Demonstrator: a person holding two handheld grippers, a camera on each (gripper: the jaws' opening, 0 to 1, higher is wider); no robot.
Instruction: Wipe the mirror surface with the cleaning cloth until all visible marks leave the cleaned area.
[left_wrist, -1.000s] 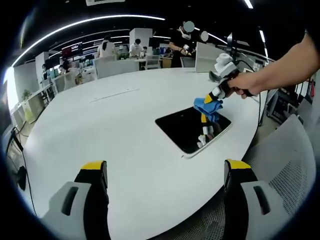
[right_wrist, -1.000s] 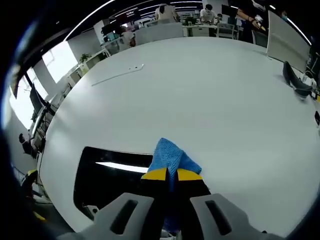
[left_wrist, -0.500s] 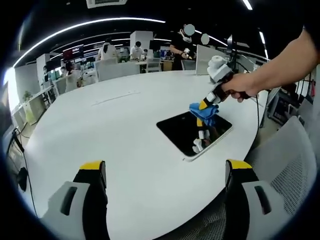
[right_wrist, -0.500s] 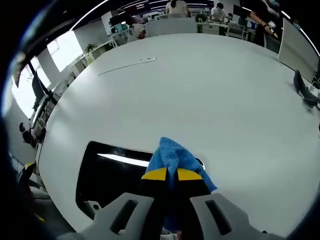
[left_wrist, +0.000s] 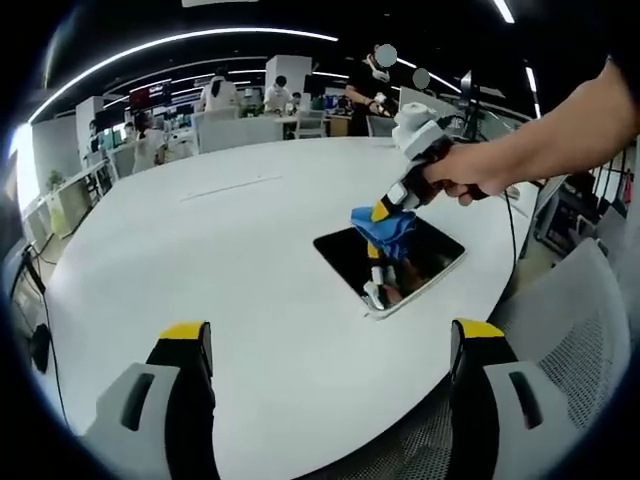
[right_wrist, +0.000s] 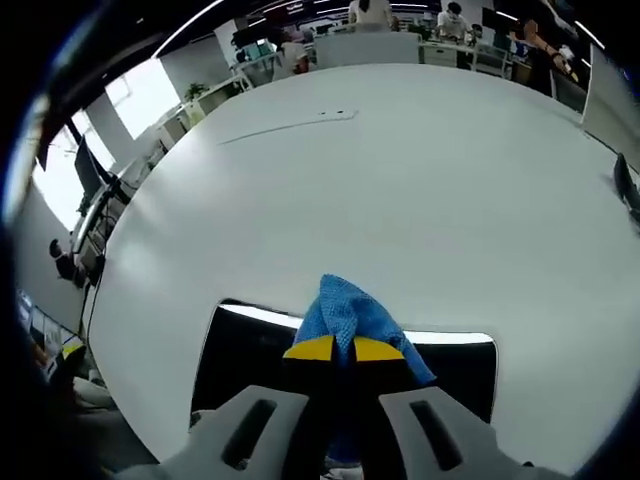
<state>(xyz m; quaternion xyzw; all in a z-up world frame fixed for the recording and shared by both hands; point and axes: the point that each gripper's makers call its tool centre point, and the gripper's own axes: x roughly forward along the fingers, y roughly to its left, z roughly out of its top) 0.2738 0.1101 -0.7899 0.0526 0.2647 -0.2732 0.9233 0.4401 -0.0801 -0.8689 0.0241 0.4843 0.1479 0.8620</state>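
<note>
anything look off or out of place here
Nothing stands out. The dark rectangular mirror lies flat near the white table's edge, and the right gripper holds the blue cleaning cloth over it.

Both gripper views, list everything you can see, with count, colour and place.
Rectangular dark mirror: one, black glass with pale frame, on the table near its edge.
Blue cleaning cloth: one, clamped in the right gripper, over the mirror.
Round white table: one, under the mirror.
Grey mesh chair: one, beside the table.
People: several, at distant desks.
Left gripper: yellow-tipped jaws apart, empty.
Right gripper: yellow-tipped, shut on cloth.
Hand: one, holding the right gripper.
</note>
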